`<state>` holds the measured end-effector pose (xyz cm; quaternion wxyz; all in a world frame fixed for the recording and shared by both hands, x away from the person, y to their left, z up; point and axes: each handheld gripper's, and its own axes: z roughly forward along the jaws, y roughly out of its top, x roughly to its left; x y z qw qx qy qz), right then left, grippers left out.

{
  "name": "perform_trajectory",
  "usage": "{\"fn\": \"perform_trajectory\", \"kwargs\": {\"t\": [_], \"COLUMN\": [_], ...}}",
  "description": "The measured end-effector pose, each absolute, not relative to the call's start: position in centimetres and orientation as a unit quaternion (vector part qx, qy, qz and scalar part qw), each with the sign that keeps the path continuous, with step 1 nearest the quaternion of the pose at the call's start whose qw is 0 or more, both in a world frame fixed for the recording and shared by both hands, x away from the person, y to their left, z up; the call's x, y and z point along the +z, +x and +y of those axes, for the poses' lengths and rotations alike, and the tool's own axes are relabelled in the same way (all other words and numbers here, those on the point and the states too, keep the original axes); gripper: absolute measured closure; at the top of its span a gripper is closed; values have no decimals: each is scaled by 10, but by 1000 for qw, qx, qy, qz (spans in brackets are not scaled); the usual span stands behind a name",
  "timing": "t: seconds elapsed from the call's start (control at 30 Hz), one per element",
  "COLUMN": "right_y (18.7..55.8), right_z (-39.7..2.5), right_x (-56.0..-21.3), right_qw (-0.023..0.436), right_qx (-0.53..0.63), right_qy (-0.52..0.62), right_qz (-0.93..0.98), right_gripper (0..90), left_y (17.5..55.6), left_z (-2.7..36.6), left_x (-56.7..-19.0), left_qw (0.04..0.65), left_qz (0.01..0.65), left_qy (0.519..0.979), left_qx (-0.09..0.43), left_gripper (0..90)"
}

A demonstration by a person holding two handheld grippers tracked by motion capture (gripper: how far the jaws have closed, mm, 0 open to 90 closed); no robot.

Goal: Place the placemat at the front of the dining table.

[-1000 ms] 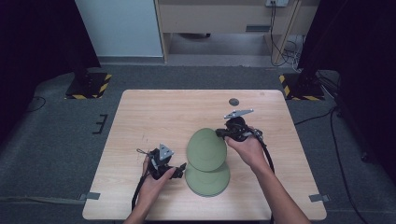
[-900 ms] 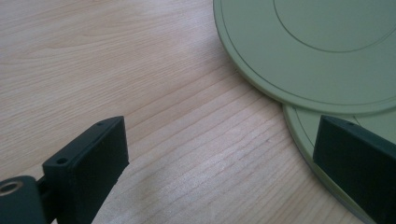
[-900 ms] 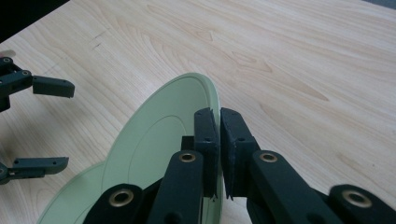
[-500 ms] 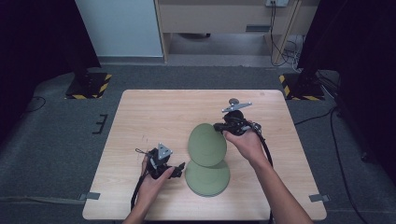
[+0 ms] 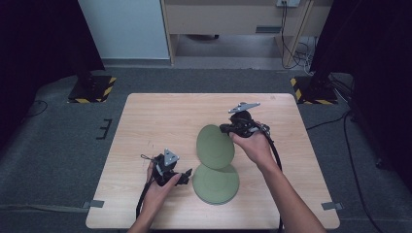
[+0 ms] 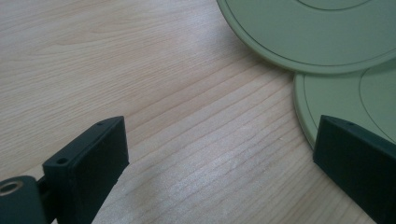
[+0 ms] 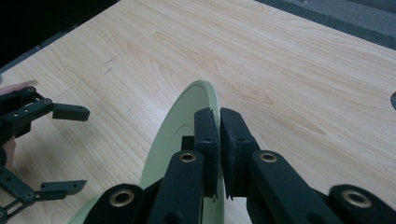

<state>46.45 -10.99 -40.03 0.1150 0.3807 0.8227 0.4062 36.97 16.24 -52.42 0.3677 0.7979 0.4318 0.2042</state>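
Observation:
Two flat green plates are on the wooden table (image 5: 160, 116). One plate (image 5: 216, 184) lies flat near the front edge. The other plate (image 5: 214, 146) is tilted up on its edge above it, and my right gripper (image 5: 225, 129) is shut on its far right rim. In the right gripper view the jaws (image 7: 218, 119) pinch that plate's rim (image 7: 196, 93). My left gripper (image 5: 186, 174) rests open just left of the flat plate. In the left gripper view both plates lie beyond its spread fingertips (image 6: 219, 154): the raised plate (image 6: 317, 32) and the flat plate (image 6: 345, 98).
A small dark round spot (image 7: 393, 100) sits on the table past the right gripper. Bare wood stretches across the table's left and far parts. Floor stands with yellow-black bases (image 5: 92, 90) flank the table's far corners.
The right gripper has tipped the upper plate further up onto its edge and drifted slightly left and away. The left gripper and the lower plate have stayed put.

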Motion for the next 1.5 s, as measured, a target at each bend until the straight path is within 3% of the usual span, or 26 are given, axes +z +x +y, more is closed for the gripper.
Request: {"fn": "perform_trajectory", "kwargs": {"t": [1.5], "right_y": [493], "right_z": [-107], "right_x": [-383], "right_qw": [134], "right_qx": [417], "right_qy": [402], "right_qz": [804], "right_gripper": [866], "left_y": [370], "left_z": [165], "left_x": [-523], "left_qw": [372], "left_qz": [436], "left_qy": [794], "left_qx": [203], "left_gripper": [27]}}
